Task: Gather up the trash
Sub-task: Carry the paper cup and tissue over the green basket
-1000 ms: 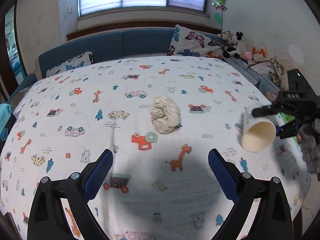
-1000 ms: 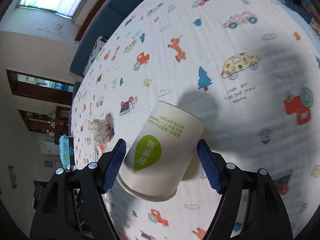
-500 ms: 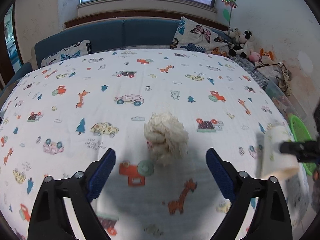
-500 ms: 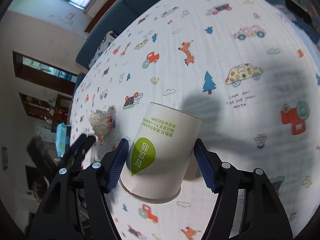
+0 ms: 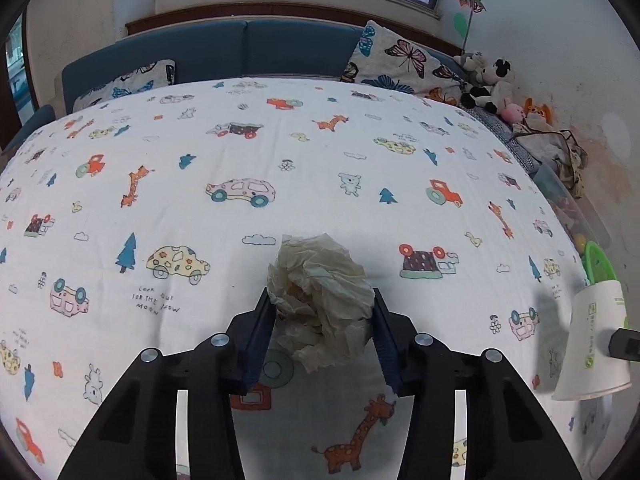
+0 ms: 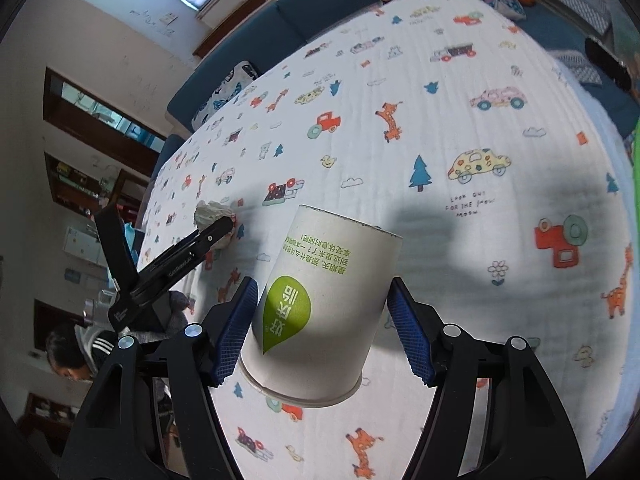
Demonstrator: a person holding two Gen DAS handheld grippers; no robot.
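A crumpled ball of white tissue paper [image 5: 320, 300] lies on the cartoon-print table cloth [image 5: 280, 160]. My left gripper [image 5: 320, 336] is closed around it, both blue pads touching its sides. My right gripper [image 6: 320, 328] is shut on a white paper cup with a green label [image 6: 320, 304], held upside down above the cloth. The cup also shows at the right edge of the left wrist view [image 5: 596, 340]. The left gripper and tissue show in the right wrist view [image 6: 216, 224].
A green basket [image 5: 596, 264] sits off the table's right edge. A blue sofa [image 5: 240, 48] with butterfly cushions [image 5: 396, 60] stands behind the table, soft toys [image 5: 492, 84] at the right. A person [image 6: 76, 356] is at the left in the right wrist view.
My left gripper moved forward to the tissue ball and closed its pads on it. My right gripper kept hold of the cup and shifted a little.
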